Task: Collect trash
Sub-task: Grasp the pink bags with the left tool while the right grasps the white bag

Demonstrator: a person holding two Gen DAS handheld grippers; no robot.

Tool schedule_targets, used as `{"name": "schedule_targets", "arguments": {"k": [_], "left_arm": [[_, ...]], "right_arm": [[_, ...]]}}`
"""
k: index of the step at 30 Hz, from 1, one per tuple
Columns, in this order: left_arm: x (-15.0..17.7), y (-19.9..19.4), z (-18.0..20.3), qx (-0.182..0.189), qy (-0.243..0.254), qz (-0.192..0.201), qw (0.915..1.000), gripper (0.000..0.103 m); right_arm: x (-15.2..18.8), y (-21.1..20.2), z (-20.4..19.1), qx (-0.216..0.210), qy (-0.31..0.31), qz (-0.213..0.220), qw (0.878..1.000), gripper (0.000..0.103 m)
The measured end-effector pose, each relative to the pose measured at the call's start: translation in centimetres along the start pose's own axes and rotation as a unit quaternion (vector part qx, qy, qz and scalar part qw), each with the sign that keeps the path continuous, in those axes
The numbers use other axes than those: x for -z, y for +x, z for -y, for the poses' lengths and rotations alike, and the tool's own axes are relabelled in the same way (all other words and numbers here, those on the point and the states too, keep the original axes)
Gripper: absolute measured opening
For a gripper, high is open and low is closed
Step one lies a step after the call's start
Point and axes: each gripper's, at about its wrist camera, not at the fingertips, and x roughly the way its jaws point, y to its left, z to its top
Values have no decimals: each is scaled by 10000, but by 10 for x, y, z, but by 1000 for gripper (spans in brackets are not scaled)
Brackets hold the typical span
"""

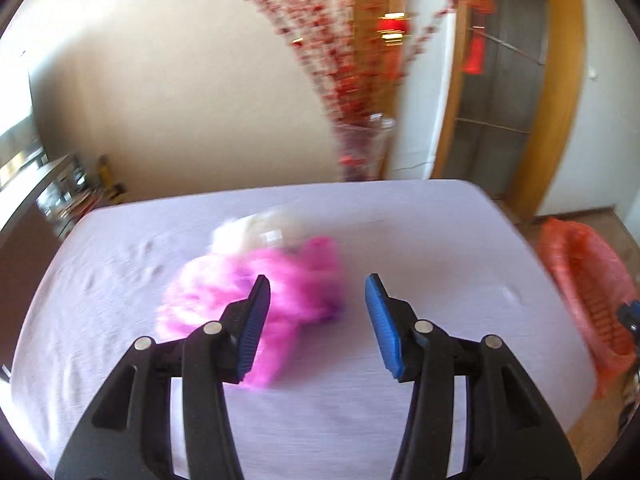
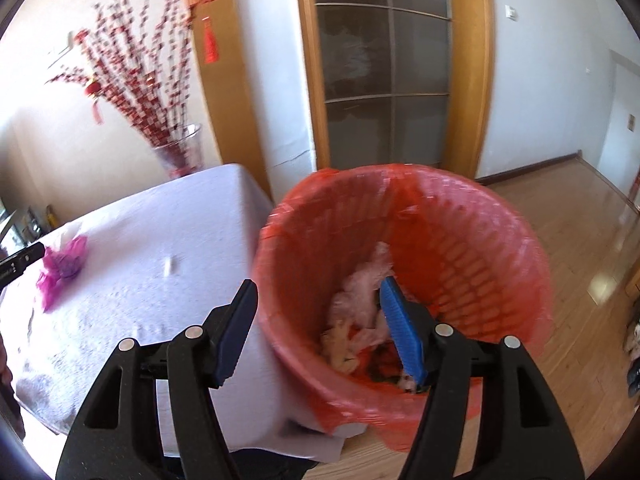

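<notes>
A crumpled pink plastic wrapper (image 1: pixel 248 300) lies on the lavender tablecloth (image 1: pixel 420 240), with a white crumpled piece (image 1: pixel 256 232) just behind it. My left gripper (image 1: pixel 318 294) hovers open above the table, its left pad in front of the pink wrapper, nothing between the jaws. The red-lined waste basket (image 2: pixel 472 216) stands on the floor beside the table and holds pale crumpled trash (image 2: pixel 360 300). My right gripper (image 2: pixel 318 300) is open over the basket's near rim, empty. The pink wrapper (image 2: pixel 60 264) also shows far left in the right wrist view, next to the left gripper's tip.
A glass vase with red-blossom branches (image 1: pixel 360 148) stands behind the table's far edge. A small white scrap (image 2: pixel 170 267) lies mid-table. A wood-framed glass door (image 2: pixel 384 80) is behind the basket (image 1: pixel 580 280). Wooden floor (image 2: pixel 580 240) stretches to the right.
</notes>
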Motion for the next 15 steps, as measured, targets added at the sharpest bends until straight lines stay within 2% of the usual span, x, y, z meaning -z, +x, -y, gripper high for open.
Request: {"name": "schedule_targets", "arguments": {"k": [5, 10, 15], "left_arm": [[8, 16, -30, -60, -180, -417, 9990, 50], [15, 31, -32, -29, -173, -718, 9973, 48], [18, 39, -32, 74, -200, -854, 9961, 32]], "right_arm": [[0, 4, -19, -135, -160, -56, 9998, 64], [-1, 4, -32, -200, -274, -86, 9994, 64], [-1, 5, -42, -273, -364, -106, 9989, 64]]}}
